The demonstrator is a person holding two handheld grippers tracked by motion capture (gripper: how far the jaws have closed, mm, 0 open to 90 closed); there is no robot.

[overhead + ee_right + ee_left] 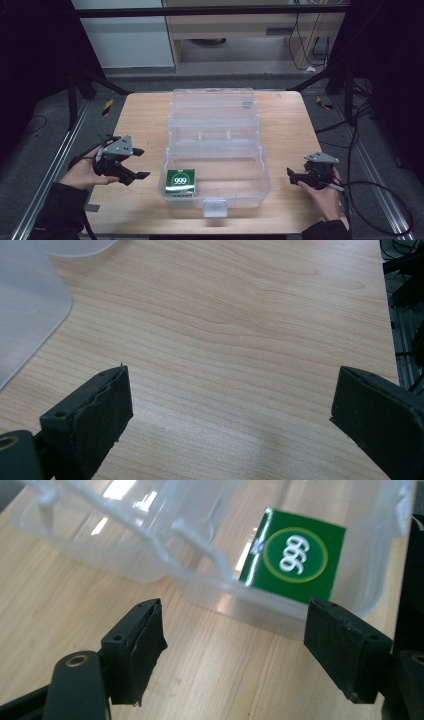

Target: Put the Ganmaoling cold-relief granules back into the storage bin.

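A green "999" box (180, 181) is lying in the lower-left corner of the open clear plastic case (250, 165), mid-frame on the counter (145, 115). Both the left gripper (139, 163) and the right gripper (291, 176) are waiting beside it, fingers wide apart and holding nothing, probably ready to reach in.

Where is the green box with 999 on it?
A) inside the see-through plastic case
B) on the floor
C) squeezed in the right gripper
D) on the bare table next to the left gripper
A: the green box sits in the near left corner of the clear plastic case, behind its wall.
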